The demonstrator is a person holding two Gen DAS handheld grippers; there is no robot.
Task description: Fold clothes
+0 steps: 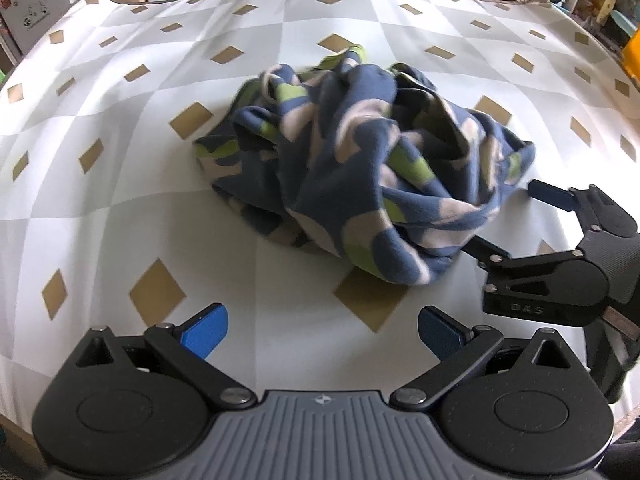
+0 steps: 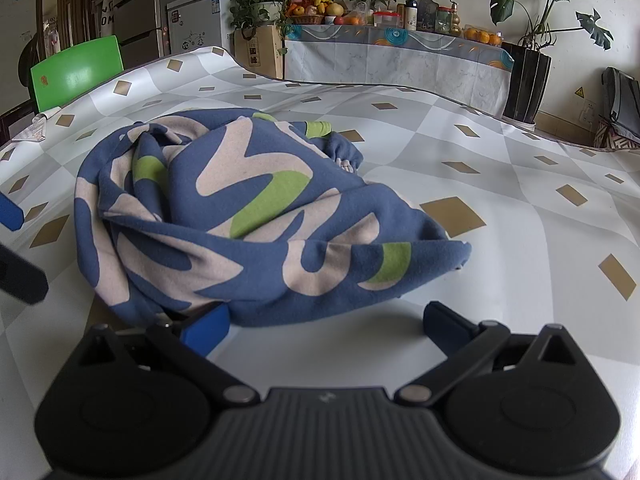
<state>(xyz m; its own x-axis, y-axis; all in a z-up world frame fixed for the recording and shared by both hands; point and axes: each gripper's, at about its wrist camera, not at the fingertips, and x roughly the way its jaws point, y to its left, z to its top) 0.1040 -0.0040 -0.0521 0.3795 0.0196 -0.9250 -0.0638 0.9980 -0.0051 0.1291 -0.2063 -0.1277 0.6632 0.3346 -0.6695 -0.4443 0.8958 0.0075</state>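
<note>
A crumpled garment [image 1: 360, 160] lies heaped mid-table as my two grippers flank it, both spread wide and empty.

The blue, cream and green cloth sits bunched on the checked tablecloth [image 1: 120, 208]. My left gripper [image 1: 322, 334] hangs just short of the pile, fingers apart. My right gripper [image 2: 326, 326] stands open at the heap's edge, its left blue pad [image 2: 206, 330] touching the fabric; from the left wrist view its housing reads "DAS". Other writing is too blurred to read.
</note>
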